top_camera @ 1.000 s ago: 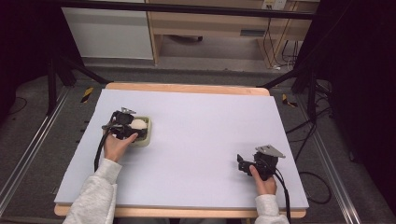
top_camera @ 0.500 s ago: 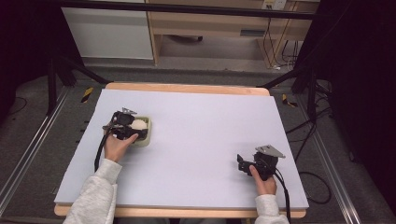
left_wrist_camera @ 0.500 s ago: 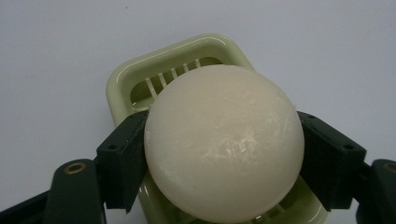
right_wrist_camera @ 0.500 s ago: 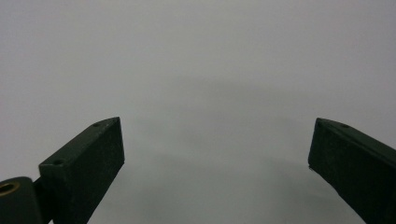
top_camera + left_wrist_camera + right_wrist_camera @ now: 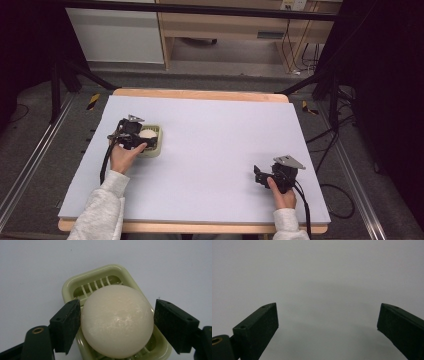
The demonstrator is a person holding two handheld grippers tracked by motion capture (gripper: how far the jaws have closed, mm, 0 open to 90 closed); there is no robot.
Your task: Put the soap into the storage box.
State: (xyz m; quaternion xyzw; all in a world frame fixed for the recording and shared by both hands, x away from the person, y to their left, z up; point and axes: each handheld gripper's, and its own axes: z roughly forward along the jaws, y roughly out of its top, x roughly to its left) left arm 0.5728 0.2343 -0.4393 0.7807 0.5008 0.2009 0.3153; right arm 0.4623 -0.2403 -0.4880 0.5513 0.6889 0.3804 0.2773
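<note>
The left tool (image 5: pixel 116 322) is sitting over the soap (image 5: pixel 117 321), which is lying in the dish (image 5: pixel 71 285) on the left side of the bench (image 5: pixel 220 130). Its jaws are spread to either side of the soap: the left one is touching or nearly touching it, while a thin gap is showing at the right one, so it is not pinching yet. The soap is lying straight between the jaws, its round bulk centred on the tool's line. The dish's long axis is running away from the tool, far and slightly left. The right tool (image 5: pixel 260 176) is resting well apart at the near right, jaws spread over bare bench. The left hand (image 5: pixel 125 156) is clearly nearer; closing should catch the soap squarely.
</note>
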